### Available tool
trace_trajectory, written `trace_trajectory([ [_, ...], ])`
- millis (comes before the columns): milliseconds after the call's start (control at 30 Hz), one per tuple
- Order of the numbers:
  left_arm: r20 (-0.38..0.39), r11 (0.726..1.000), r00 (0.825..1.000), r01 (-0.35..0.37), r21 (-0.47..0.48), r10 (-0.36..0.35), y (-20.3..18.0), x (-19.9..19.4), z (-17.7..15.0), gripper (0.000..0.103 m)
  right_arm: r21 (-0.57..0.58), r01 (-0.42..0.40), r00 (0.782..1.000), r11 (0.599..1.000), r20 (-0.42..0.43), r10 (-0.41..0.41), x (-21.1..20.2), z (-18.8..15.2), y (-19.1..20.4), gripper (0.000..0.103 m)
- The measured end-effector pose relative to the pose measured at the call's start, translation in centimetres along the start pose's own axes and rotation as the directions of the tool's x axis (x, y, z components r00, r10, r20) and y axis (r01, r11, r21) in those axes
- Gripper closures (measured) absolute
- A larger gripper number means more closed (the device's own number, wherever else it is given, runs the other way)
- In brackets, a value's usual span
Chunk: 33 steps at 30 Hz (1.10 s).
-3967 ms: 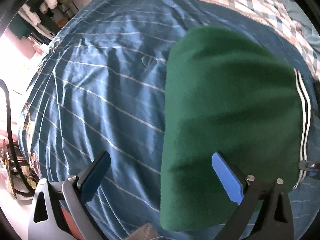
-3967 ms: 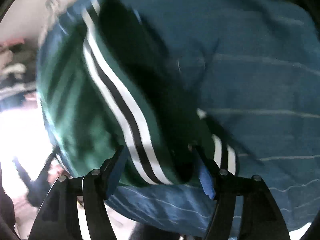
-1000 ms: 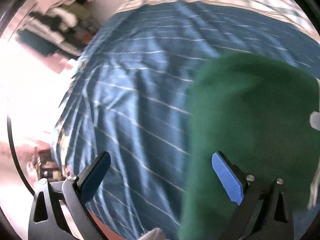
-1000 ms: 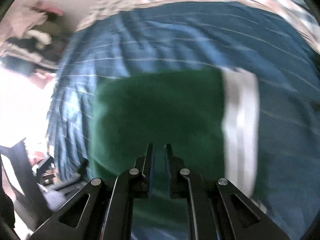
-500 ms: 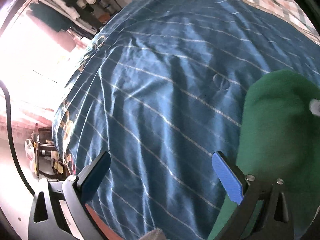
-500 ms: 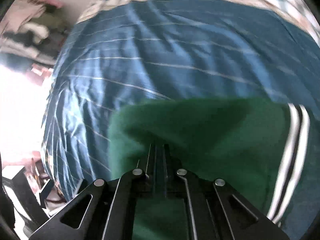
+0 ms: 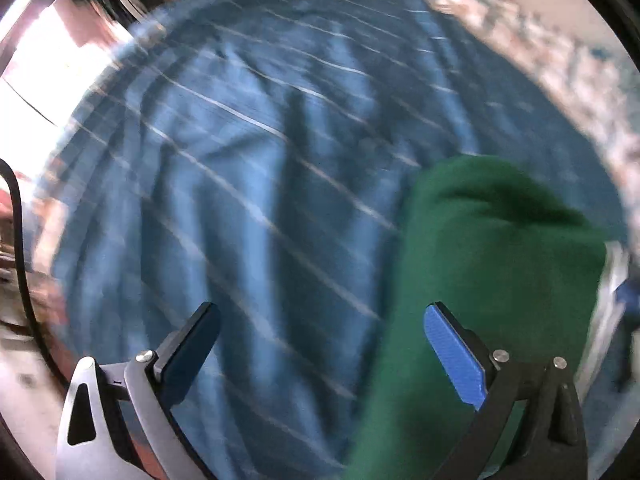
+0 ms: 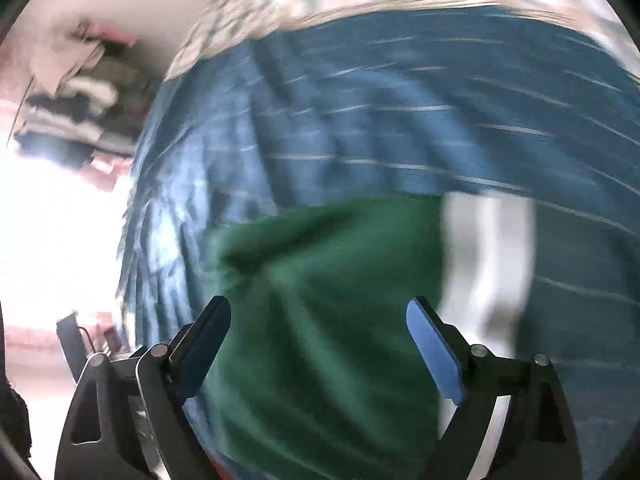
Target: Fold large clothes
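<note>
While both grippers gape wide and empty, the green garment (image 8: 320, 320) lies on the bed (image 7: 240, 200), directly ahead of the right gripper (image 8: 318, 344), right of the left gripper (image 7: 320, 352).

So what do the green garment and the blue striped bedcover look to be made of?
Green garment: looks like thick matte knit or fleece, no sheen, soft rounded folds, white striped trim. Blue striped bedcover: seems thin woven cotton, faint sheen, fine creases. Blur leaves both uncertain.
</note>
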State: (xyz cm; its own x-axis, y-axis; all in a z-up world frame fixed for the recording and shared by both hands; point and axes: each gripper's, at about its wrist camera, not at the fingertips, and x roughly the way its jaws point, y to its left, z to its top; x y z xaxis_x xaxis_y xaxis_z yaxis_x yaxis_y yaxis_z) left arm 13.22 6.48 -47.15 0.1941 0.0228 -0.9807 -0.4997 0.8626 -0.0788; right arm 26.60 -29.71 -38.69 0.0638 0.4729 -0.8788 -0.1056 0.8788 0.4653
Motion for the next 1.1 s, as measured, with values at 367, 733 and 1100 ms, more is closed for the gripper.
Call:
trace_trajectory([
  [367, -0.145, 0.925, 0.928, 0.360, 0.122, -0.343, -5.7, 6.3, -1.5, 0.000, 0.208, -0.343, 0.901, 0.916, -0.203, 0.383, 7.7, -6.1, -17.7, 0.010],
  [733, -0.186, 0.904, 0.913, 0.394, 0.166, -0.364, -5.8, 6.6, -1.1, 0.000, 0.355, -0.463, 0.856, 0.812, -0.059, 0.514, 6.8, -9.0, -17.3, 0.061],
  [1100, -0.282, 0.825, 0.842, 0.522, 0.217, -0.459, -5.7, 7.5, 1.2, 0.000, 0.617, -0.494, 0.810, 0.612, 0.071, 0.583, 7.5, -20.2, -21.5, 0.038],
])
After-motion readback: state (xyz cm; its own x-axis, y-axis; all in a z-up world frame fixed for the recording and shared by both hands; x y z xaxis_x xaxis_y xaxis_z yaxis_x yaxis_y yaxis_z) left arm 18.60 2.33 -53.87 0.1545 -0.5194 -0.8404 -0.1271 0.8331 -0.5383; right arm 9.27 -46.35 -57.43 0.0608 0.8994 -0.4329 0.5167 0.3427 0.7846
